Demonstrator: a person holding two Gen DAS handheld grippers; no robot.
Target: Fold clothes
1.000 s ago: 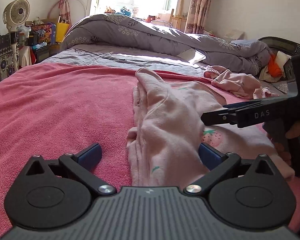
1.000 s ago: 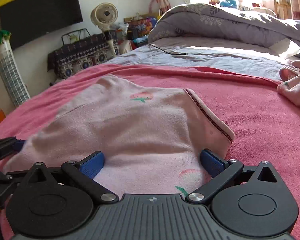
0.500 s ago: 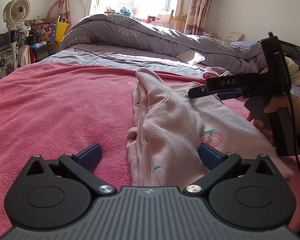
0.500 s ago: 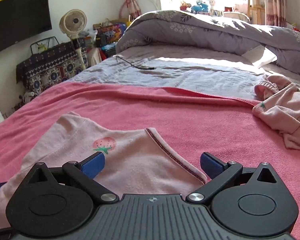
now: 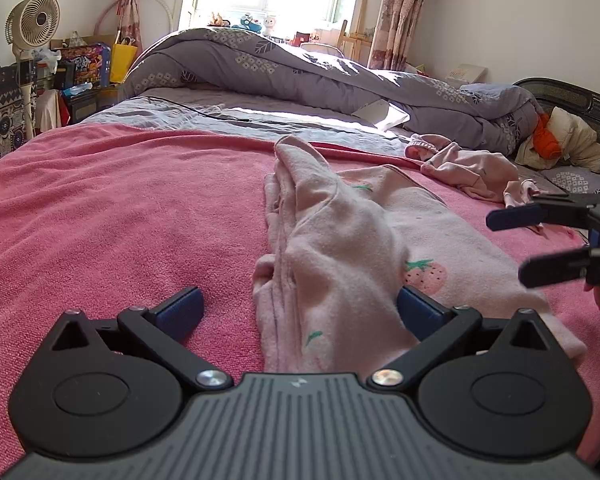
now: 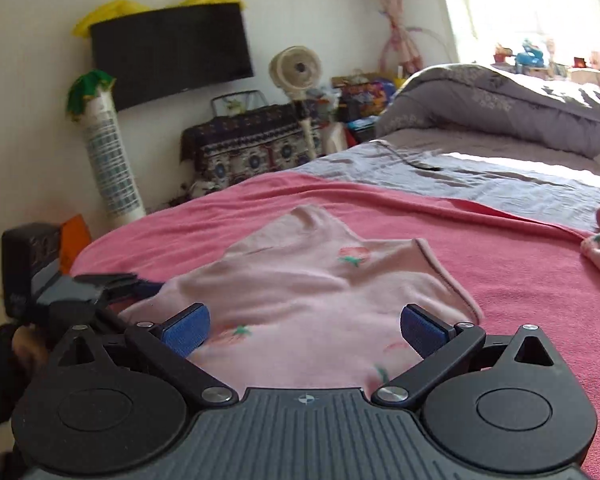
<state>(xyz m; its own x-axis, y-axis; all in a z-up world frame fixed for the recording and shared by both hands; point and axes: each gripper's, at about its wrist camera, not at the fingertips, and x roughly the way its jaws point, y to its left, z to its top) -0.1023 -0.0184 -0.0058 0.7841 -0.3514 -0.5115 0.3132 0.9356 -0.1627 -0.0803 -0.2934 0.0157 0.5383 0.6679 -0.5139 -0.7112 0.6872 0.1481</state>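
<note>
Garment: a pale pink fleecy top with strawberry prints (image 5: pixel 340 240) lies on the pink terry blanket (image 5: pixel 100 208) that covers the near part of the bed, toward its right side; one side is folded over into a long ridge, the rest lies flat.
Left gripper: the black two-finger gripper with blue pads (image 5: pixel 300 304) has its jaws wide apart, low over the near end of the folded ridge; the fabric lies between the pads, not clamped.
Right gripper: the second black gripper with blue pads (image 6: pixel 305 330) also has its jaws spread, over the near hem of the top, holding nothing; in the left view it shows at the right edge (image 5: pixel 512 246), just beside the flat part of the top.
Second garment: a crumpled pink piece of clothing (image 5: pixel 472 168) lies near the blanket's far right edge, well apart from the top.
Bedding: a grey patterned quilt (image 5: pixel 300 68) is heaped along the far side of the bed.
Writing: none can be read; print on the white and green wrapped roll (image 6: pixel 104 148) by the wall is too blurred.
Containers: a yellow bag (image 5: pixel 123 58) stands beside the bed; its contents cannot be told.
Room: a beige fan (image 5: pixel 32 20) stands at the far left.
</note>
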